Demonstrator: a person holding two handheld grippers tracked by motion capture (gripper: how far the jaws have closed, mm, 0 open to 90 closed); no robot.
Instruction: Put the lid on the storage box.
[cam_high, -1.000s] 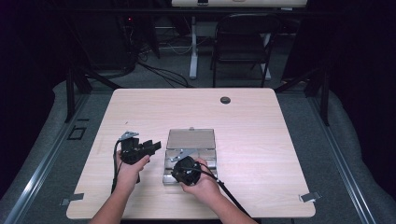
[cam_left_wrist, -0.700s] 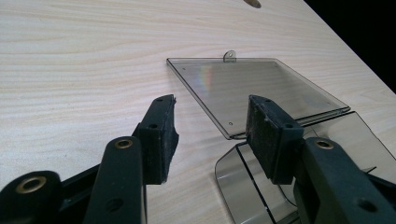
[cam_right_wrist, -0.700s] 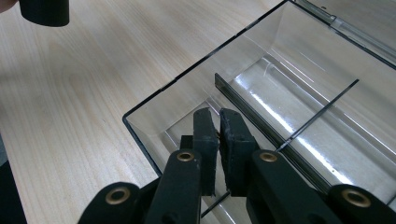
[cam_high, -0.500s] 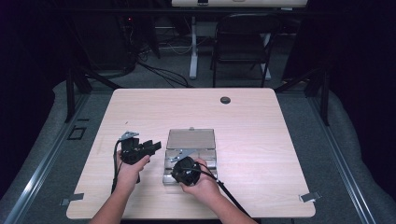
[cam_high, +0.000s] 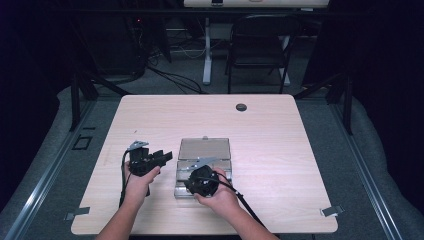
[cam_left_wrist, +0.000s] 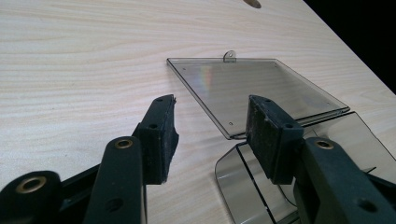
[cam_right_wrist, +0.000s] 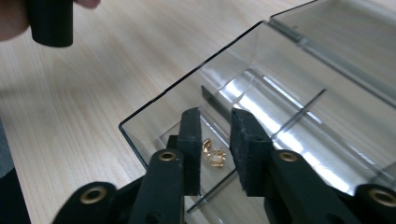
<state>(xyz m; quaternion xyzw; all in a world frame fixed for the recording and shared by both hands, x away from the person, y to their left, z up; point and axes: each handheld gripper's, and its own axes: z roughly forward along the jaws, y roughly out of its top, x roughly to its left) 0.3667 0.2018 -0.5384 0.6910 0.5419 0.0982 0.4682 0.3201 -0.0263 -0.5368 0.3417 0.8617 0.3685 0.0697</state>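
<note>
A clear plastic compartment box (cam_high: 227, 172) lies near the table's front, its lid (cam_high: 205, 148) folded open flat behind it. My right gripper (cam_high: 200, 182) hangs over the box's front left compartment (cam_right_wrist: 187, 88). Its jaws have just been opening and stand apart. A small gold piece (cam_right_wrist: 214, 156) lies on the compartment floor between them, untouched by the pads. Left of the box, my left gripper (cam_high: 162, 156) points at the box and is open with nothing in it. Past the left gripper's (cam_left_wrist: 212, 130) tips I see the lid (cam_left_wrist: 252, 86) and the box's rounded corner (cam_left_wrist: 243, 186).
A black round grommet (cam_high: 241, 107) sits at the table's far edge. A dark chair (cam_high: 260, 45) stands beyond the table. Bare wood (cam_high: 300, 165) stretches right of the box. The other hand's gripper (cam_right_wrist: 49, 21) shows at the top left of the right gripper view.
</note>
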